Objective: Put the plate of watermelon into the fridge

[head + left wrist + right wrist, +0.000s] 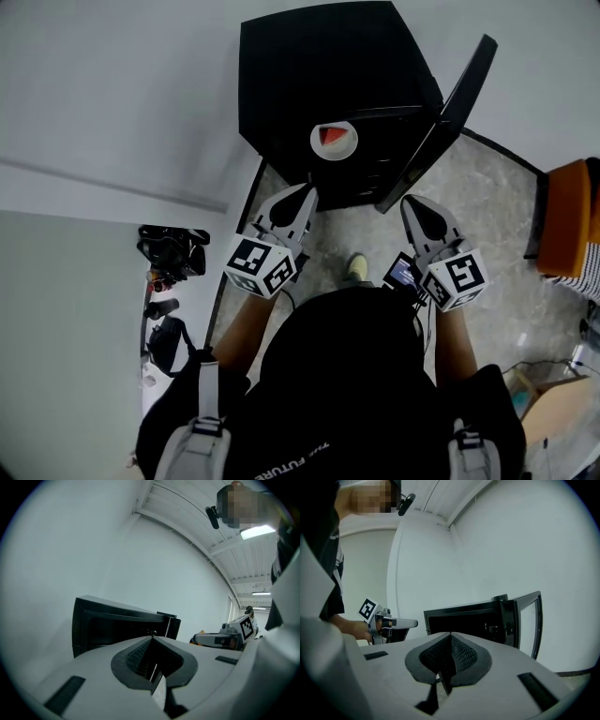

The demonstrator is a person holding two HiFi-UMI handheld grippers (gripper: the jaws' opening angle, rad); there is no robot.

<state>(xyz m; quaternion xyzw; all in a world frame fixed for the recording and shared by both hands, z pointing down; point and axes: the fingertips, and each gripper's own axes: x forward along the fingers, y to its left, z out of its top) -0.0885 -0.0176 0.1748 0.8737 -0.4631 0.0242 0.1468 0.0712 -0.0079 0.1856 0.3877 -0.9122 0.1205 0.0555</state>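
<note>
Black-cased fridge (328, 56) is seen from above with its door (455, 103) swung wide to the right. The plate (350, 150) of watermelon (332, 134) is seen at the front of the opening. Since neither gripper view shows anything on the cabinet top, the plate is judged to be resting on an upper shelf just inside, close to the front lip. The left gripper (307, 192) and the right gripper (410, 202) are held level and side by side in front of the opening, apart from the fridge. In each gripper view the ribbed pads are seen pressed together with nothing between them, so both grippers are taken to be empty. The placement is judged complete, and closing the door is judged to be the step left. Three faults are to be guarded against. If the plate overhangs the lip, it may be struck by the closing door and tipped, and the watermelon may be spilled onto the shelf or the floor (487, 197). If the door is pushed with closed jaw tips near its hinge side, it may be left ajar. If a gripper is swept across the opening, the plate may be dragged outward.
</note>
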